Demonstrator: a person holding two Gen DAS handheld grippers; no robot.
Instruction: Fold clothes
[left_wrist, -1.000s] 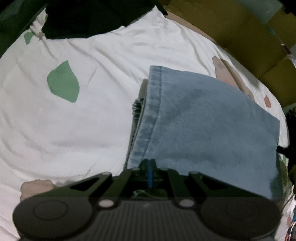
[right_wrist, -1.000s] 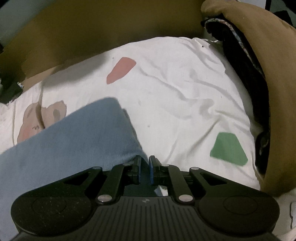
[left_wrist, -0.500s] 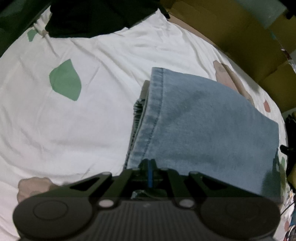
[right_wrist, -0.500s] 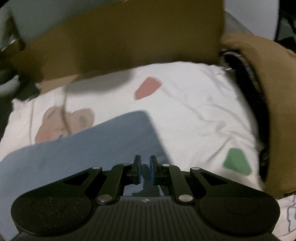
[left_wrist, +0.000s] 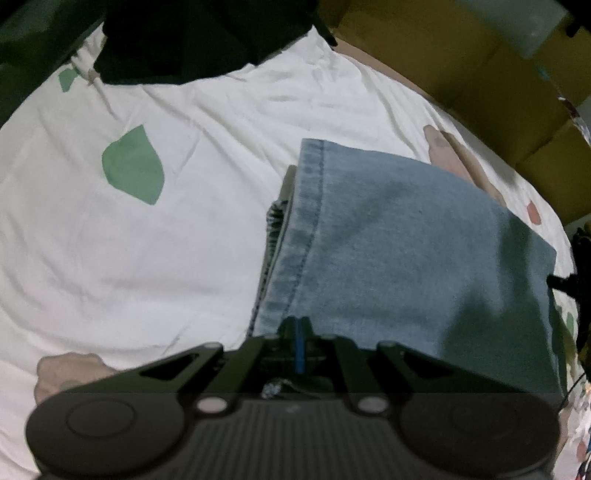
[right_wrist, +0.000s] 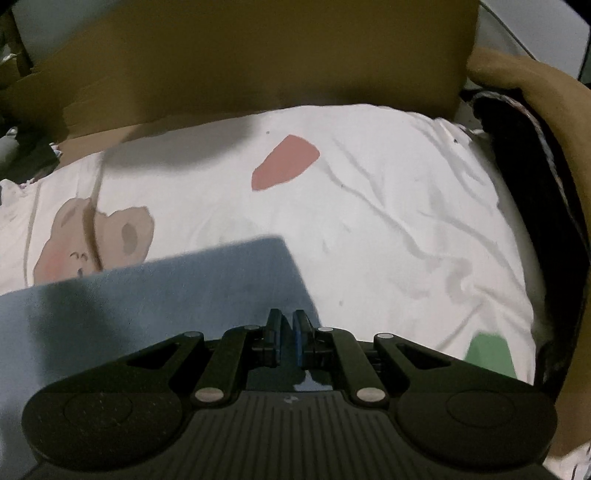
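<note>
Left wrist view: left gripper (left_wrist: 296, 325) pressed together at the near hemmed corner of the folded jeans (left_wrist: 406, 251) lying on the bedsheet (left_wrist: 110, 258); whether it pinches denim, cannot tell.

Right wrist view: right gripper (right_wrist: 287, 326) nearly closed over the jeans' right corner, slim gap, grip unclear. Advice: keep both corners level, hems aligned.

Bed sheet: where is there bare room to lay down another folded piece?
Bare sheet lies between the green leaf print and the folded jeans' hem. More lies between the jeans' corner, the red patch and the dark bundle. The far edge is crowded by dark clothes.
</note>
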